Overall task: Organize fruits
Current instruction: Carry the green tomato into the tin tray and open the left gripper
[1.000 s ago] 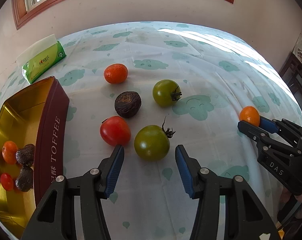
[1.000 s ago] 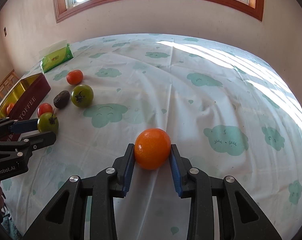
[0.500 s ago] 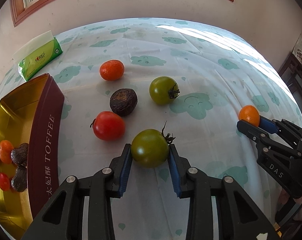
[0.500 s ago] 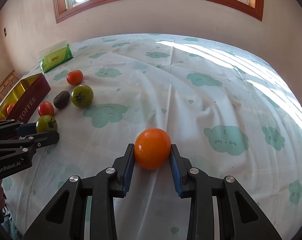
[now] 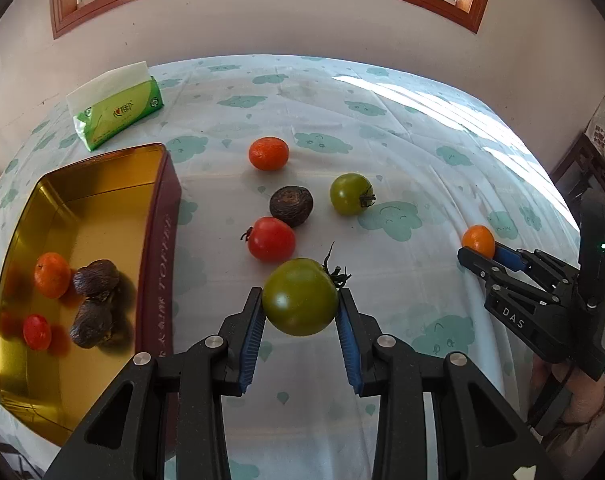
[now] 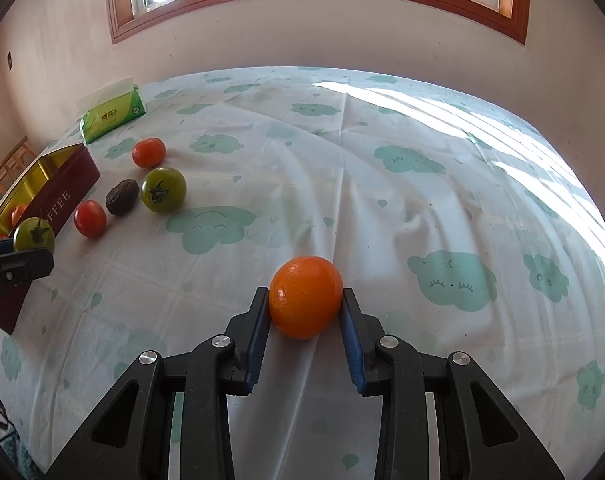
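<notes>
Left claw (image 5: 300, 316) is gripping a green tomato (image 5: 300, 297) between its blue pads, just right of the toffee tin (image 5: 158, 240). Right claw (image 6: 305, 312) is clamping an orange (image 6: 305, 297) over the cloud-print tabletop (image 6: 382, 200). Sitting loose between them: a red tomato (image 5: 271, 239), a dark wrinkly fruit (image 5: 291, 200), another green tomato (image 5: 348, 194) and a mandarin (image 5: 269, 153). The tin is already holding a mandarin, a small red tomato and two dark fruits.
</notes>
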Demonstrator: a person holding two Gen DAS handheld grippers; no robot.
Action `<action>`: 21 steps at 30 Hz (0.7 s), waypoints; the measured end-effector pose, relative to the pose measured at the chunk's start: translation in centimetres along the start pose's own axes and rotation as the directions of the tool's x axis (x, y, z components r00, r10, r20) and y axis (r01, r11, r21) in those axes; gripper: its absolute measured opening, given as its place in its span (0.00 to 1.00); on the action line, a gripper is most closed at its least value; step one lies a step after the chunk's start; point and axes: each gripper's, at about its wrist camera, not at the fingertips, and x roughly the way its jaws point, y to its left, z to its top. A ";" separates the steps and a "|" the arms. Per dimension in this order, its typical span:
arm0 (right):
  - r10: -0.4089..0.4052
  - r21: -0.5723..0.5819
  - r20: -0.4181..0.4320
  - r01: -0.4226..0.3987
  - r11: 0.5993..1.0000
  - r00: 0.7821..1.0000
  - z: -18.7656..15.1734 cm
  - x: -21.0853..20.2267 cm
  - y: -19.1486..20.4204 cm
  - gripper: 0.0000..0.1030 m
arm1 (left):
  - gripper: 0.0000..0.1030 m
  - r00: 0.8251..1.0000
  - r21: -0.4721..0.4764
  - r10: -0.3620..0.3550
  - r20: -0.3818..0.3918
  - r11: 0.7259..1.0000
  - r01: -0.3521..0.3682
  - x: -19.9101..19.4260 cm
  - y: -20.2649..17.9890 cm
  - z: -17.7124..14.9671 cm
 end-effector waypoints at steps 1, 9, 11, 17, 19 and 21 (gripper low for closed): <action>-0.001 0.000 0.000 0.001 1.000 1.000 0.0 0.0 0.0 0.34 | 0.31 1.000 -0.006 0.003 0.004 1.000 -0.003 -0.5 0.4 -0.1; 0.000 0.000 -0.001 0.000 1.000 1.000 0.0 0.0 0.0 0.34 | 0.31 0.997 -0.084 0.063 0.032 0.995 -0.060 -3.3 5.0 -0.7; -0.001 -0.001 -0.001 0.001 1.000 1.000 0.0 0.0 0.1 0.34 | 0.31 0.996 -0.109 0.087 0.033 0.991 -0.083 -3.8 6.6 -0.9; -0.003 -0.002 -0.003 0.003 1.000 1.000 0.0 0.1 0.0 0.34 | 0.31 0.988 -0.184 0.152 0.027 0.972 -0.144 -5.0 11.0 -1.8; -0.004 -0.003 -0.003 0.004 1.000 1.000 0.0 0.1 0.0 0.34 | 0.31 0.985 -0.199 0.170 0.017 0.966 -0.163 -5.0 12.2 -2.2; -0.006 -0.004 -0.004 0.006 1.000 1.000 0.0 0.0 0.0 0.34 | 0.31 0.983 -0.214 0.183 0.007 0.961 -0.177 -5.0 13.2 -2.6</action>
